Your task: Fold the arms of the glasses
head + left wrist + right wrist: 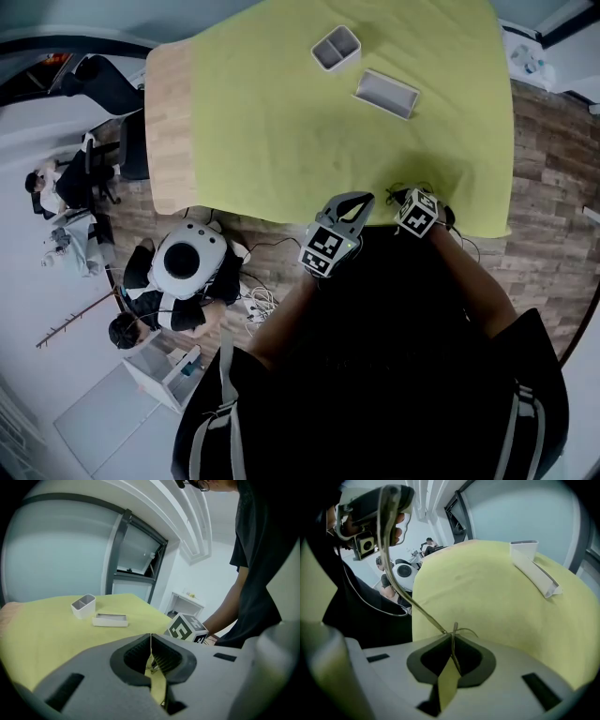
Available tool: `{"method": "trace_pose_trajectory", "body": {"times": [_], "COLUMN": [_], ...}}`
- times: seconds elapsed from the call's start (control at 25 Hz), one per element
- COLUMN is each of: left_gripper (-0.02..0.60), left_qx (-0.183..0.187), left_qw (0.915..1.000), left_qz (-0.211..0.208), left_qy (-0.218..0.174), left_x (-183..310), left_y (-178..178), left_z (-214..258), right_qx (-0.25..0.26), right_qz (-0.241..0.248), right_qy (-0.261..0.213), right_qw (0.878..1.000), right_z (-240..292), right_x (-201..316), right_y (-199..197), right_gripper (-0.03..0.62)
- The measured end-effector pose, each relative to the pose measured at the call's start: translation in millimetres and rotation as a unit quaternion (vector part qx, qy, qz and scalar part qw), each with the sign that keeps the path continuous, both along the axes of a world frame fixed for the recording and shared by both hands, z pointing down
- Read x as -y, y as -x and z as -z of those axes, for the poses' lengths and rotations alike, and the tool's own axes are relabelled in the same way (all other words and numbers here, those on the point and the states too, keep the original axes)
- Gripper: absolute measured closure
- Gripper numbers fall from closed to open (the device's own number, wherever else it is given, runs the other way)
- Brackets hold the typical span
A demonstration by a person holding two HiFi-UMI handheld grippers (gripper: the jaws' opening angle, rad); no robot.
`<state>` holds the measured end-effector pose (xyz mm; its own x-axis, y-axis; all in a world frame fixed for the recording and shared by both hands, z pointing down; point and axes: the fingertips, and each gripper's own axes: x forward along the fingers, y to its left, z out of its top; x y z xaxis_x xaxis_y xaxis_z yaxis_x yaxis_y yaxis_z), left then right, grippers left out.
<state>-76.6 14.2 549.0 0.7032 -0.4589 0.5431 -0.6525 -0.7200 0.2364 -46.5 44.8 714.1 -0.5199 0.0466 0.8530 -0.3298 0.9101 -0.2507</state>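
The glasses (pixel 410 600) are thin gold wire; one long arm runs from my right gripper (pixel 453 637) up to my left gripper (pixel 370 506). My right gripper is shut on the wire near the hinge. In the left gripper view my left gripper (pixel 151 644) is shut too, with thin wire of the glasses (pixel 153 665) showing between its pads. In the head view both grippers hover over the near edge of the yellow-green cloth (pixel 309 141), left gripper (pixel 359 200) and right gripper (pixel 401 199) close together. The glasses (pixel 394 192) between them are barely visible there.
A white divided box (pixel 336 48) and a flat white tray (pixel 386 93) sit at the far side of the cloth. Bare wooden tabletop (pixel 169 122) shows at the left. On the floor left of the table are a round white device (pixel 188 259), cables and seated people.
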Motion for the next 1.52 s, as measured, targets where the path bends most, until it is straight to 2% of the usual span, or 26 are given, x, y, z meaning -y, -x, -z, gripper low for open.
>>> {"method": "trace_pose_trajectory", "body": {"times": [0.24, 0.72, 0.96, 1.16, 1.52], "left_gripper": [0.561, 0.561, 0.561, 0.561, 0.561], "left_qx": [-0.008, -0.027, -0.028, -0.024, -0.03], "left_qw": [0.9999, 0.9992, 0.9992, 0.9994, 0.9994], "left_qz": [-0.007, -0.023, -0.02, -0.015, -0.002], "left_qy": [-0.007, -0.017, -0.018, -0.02, -0.019], "left_x": [3, 12, 15, 15, 17], "left_y": [-3, -23, -22, -19, -16], "left_z": [3, 4, 2, 3, 1], "right_qx": [0.045, 0.08, 0.122, 0.129, 0.144], "right_qz": [-0.02, -0.045, -0.076, -0.068, -0.081], "right_qy": [-0.014, -0.032, -0.024, -0.031, -0.019], "right_qw": [0.999, 0.995, 0.989, 0.989, 0.986], "right_z": [21, 63, 91, 105, 117], "right_x": [7, 3, 11, 16, 27], "right_y": [2, -23, -15, -7, -5], "right_gripper": [0.56, 0.56, 0.56, 0.56, 0.559]}}
